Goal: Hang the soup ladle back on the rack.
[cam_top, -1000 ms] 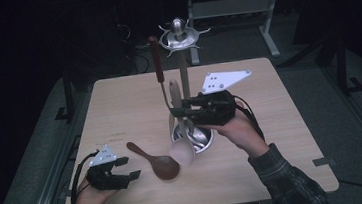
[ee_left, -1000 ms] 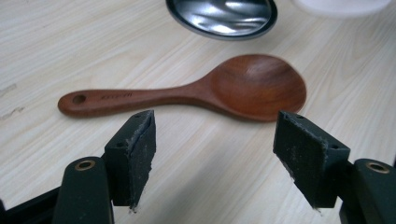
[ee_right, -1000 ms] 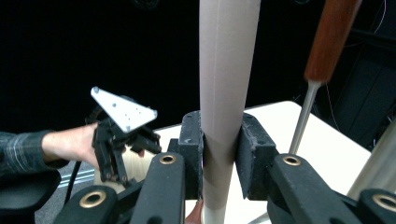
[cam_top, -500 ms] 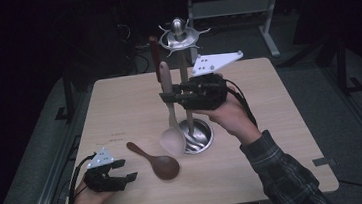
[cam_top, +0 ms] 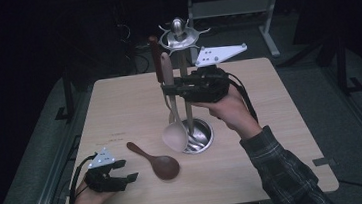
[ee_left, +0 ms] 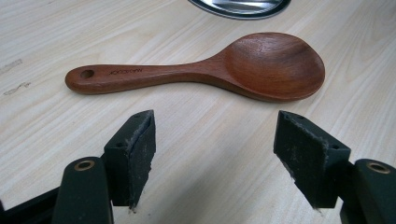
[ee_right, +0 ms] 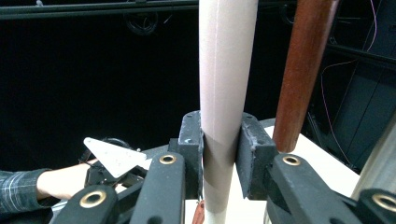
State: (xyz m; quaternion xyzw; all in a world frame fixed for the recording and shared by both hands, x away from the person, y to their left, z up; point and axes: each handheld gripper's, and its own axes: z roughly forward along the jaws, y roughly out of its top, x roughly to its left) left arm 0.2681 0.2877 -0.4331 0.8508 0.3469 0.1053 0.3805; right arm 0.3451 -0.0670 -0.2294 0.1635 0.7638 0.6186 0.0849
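The right gripper pinched the pale spoon mid-handle, beside the metal stand. It looked light, stiff, maybe smooth. The left gripper stayed spread near the brown spoon on the desk.

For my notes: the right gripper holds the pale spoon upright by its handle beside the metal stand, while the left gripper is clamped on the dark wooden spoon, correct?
Not quite: the left gripper is open, short of the dark wooden spoon, as the left gripper view shows. The rest holds.
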